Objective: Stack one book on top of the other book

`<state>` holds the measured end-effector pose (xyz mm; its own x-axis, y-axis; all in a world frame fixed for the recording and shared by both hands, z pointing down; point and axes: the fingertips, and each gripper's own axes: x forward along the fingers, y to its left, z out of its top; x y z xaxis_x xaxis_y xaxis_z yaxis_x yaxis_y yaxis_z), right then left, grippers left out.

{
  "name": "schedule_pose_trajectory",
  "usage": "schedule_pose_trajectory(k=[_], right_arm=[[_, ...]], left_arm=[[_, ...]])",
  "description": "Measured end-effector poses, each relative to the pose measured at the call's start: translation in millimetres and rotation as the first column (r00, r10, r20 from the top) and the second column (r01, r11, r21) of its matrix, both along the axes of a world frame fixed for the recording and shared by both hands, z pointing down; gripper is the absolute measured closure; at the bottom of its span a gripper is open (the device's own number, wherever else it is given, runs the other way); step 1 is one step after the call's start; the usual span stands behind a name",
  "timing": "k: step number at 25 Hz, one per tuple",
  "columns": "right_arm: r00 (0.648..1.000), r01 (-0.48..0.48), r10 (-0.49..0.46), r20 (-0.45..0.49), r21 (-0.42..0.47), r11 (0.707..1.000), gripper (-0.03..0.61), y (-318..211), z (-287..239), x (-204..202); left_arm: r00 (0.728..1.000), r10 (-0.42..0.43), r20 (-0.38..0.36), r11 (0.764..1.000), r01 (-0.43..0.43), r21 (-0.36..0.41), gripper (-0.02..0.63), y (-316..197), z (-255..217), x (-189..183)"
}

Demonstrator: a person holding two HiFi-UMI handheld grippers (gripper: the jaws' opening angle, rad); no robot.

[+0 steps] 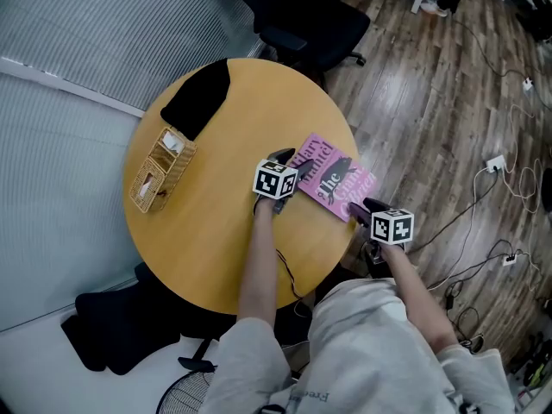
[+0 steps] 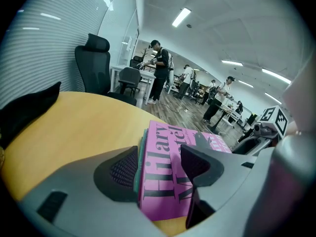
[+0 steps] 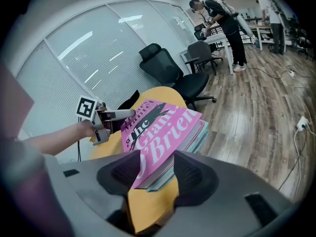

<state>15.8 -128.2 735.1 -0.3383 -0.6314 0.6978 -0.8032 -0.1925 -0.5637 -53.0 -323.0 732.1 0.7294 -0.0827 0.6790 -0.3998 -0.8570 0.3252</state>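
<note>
Squaring the stack looks like the step in hand: the pink book point(image 1: 332, 179) lies on the teal book point(image 2: 138, 164) at the counter point(image 1: 216, 231) edge. The left gripper point(image 2: 159, 168) and right gripper point(image 3: 157, 171) each stand wide astride a corner, unclamped. Nudge the edges flush gently, pushing inward from the rim.

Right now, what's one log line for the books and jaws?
stack: pink book on teal book, on table | left gripper: jaws astride a corner, grip unclear | right gripper: jaws open round another corner
</note>
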Motion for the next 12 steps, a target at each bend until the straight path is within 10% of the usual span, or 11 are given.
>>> schedule_pose_trajectory(k=[6, 12], right_arm=[[0.999, 0.040, -0.040, -0.010, 0.018, 0.999, 0.360, 8.1, -0.9, 9.5], [0.993, 0.115, -0.111, -0.049, 0.091, 0.989, 0.360, 8.6, -19.7, 36.1]], left_arm=[[0.984, -0.158, -0.080, 0.985, 0.163, 0.056, 0.328, -12.1, -33.5, -23.1], [0.922, -0.365, -0.133, 0.922, 0.378, 0.087, 0.328, 27.8, -61.2, -58.1]])
